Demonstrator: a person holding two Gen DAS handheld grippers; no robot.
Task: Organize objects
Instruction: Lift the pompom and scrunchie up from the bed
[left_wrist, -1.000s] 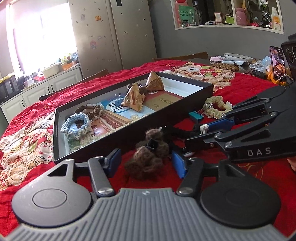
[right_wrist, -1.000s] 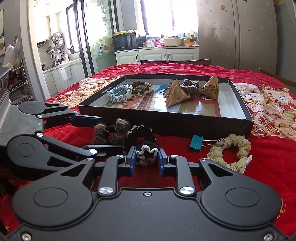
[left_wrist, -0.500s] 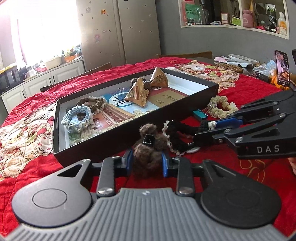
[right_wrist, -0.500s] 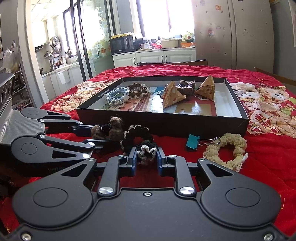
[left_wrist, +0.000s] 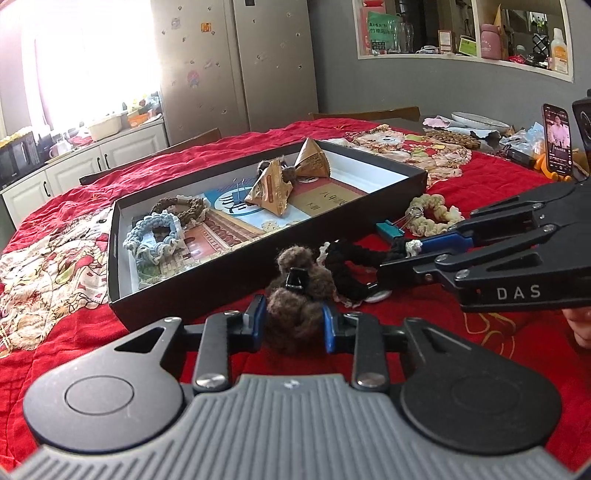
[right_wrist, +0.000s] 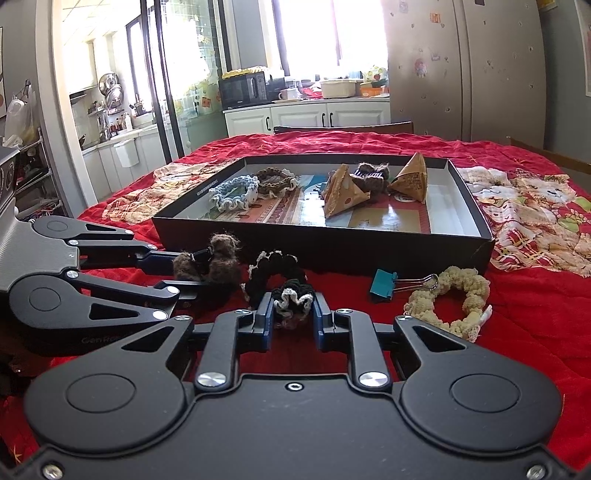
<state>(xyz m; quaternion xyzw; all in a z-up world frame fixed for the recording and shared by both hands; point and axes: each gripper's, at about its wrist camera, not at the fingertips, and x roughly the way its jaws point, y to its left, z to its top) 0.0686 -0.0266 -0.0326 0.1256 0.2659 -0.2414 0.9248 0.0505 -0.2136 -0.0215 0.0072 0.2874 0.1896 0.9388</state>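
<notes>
Left gripper (left_wrist: 293, 325): your pads are pressed onto the brown woolly hair clip (left_wrist: 295, 295), which sits on the red cloth (left_wrist: 480, 332) just in front of the box wall.
Right gripper (right_wrist: 293, 315): your jaws stand narrow, clamped on the black scrunchie (right_wrist: 280, 277) with the white frill, beside the brown clip.
Black box (right_wrist: 369, 254): already holds a blue scrunchie (right_wrist: 232, 194), a brown scrunchie (right_wrist: 275, 179) and two paper pyramids (right_wrist: 343, 194).
Far right: teal binder clip (right_wrist: 384, 286) touching the cream scrunchie (right_wrist: 450, 299), both lying outside the box.

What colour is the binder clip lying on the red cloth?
Teal, with silver wire handles; the binder clip shows best in the right wrist view.
</notes>
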